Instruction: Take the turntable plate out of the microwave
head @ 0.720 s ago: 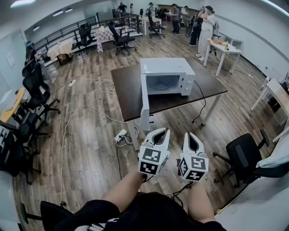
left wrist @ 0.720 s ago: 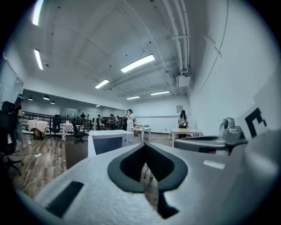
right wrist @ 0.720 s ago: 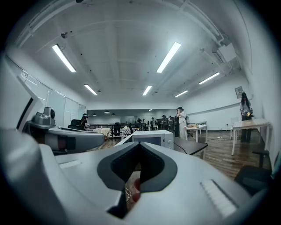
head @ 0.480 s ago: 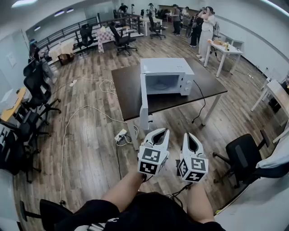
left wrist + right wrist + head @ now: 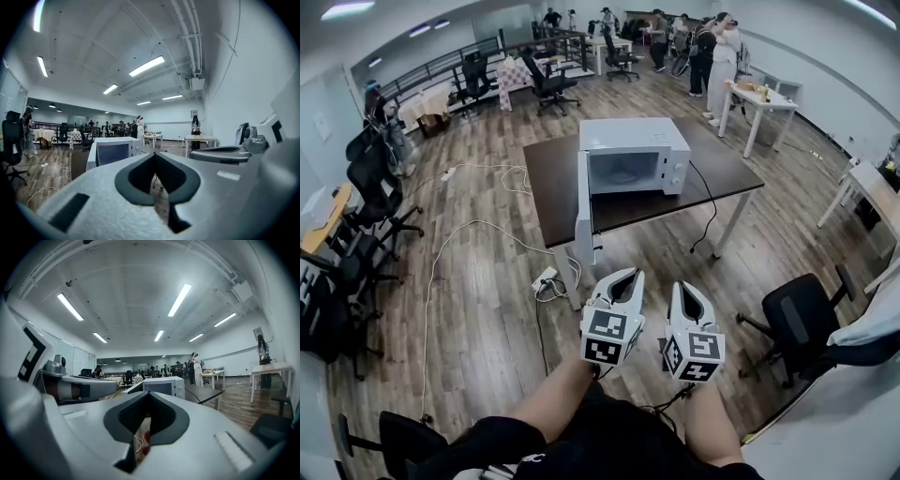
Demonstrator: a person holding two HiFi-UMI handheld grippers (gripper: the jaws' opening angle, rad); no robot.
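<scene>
A white microwave [image 5: 633,155] stands on a dark brown table [image 5: 727,173], and its door [image 5: 584,220] hangs open toward me on the left side. Its cavity [image 5: 623,172] is lit and pale; I cannot make out the turntable plate inside at this distance. My left gripper [image 5: 623,274] and right gripper [image 5: 682,287] are held side by side over the floor, well short of the table, both shut and empty. The microwave [image 5: 112,152] sits far ahead in the left gripper view past the shut left gripper [image 5: 154,154], and the microwave [image 5: 161,386] shows likewise beyond the right gripper [image 5: 149,393].
White cables [image 5: 478,234] and a power strip [image 5: 546,279] lie on the wood floor in front of the table. A black office chair [image 5: 802,319] stands at the right, more chairs [image 5: 370,187] at the left. A white table [image 5: 759,98] and several people [image 5: 712,47] are farther back.
The head view has shifted a little, so the microwave and table sit slightly further left in the picture. Both grippers stay side by side and shut.
</scene>
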